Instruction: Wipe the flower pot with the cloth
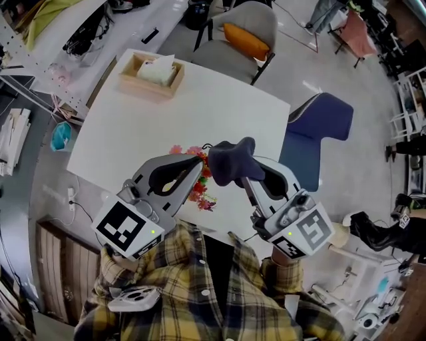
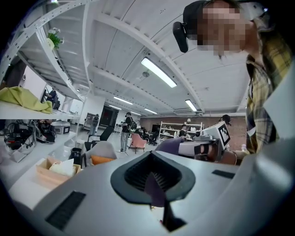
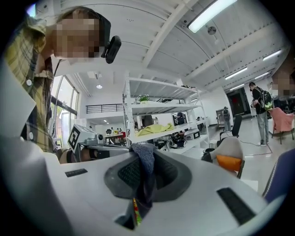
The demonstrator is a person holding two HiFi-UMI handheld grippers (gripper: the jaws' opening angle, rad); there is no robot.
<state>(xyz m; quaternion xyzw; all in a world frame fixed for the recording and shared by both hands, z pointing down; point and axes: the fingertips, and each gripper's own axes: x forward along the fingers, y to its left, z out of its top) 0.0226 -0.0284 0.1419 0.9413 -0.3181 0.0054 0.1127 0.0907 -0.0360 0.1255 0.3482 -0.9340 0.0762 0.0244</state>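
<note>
The only print I can find is the black-and-white square markers on the cubes of my two tools. The left hand-held gripper [image 1: 200,166] is clamped tight on a thin edge of the dark purple cloth [image 1: 229,163]. The right hand-held gripper [image 1: 247,178] is closed on a thicker bunch of it, so the cloth hangs between them above the near edge of the white tabletop [image 1: 200,113]. Pink and red blooms [image 1: 198,190] show right under the jaws; the flower pot's body is hidden beneath the tools.

A wooden tissue box [image 1: 143,86] stands at the far left corner. A blue chair [image 1: 319,123] and a grey chair [image 1: 249,16] with an orange cushion [image 1: 246,40] stand around the tabletop.

Only the right gripper view shows the white shelving [image 3: 156,108]; only the left gripper view shows the ceiling strip lights [image 2: 159,72] and people standing far back.
</note>
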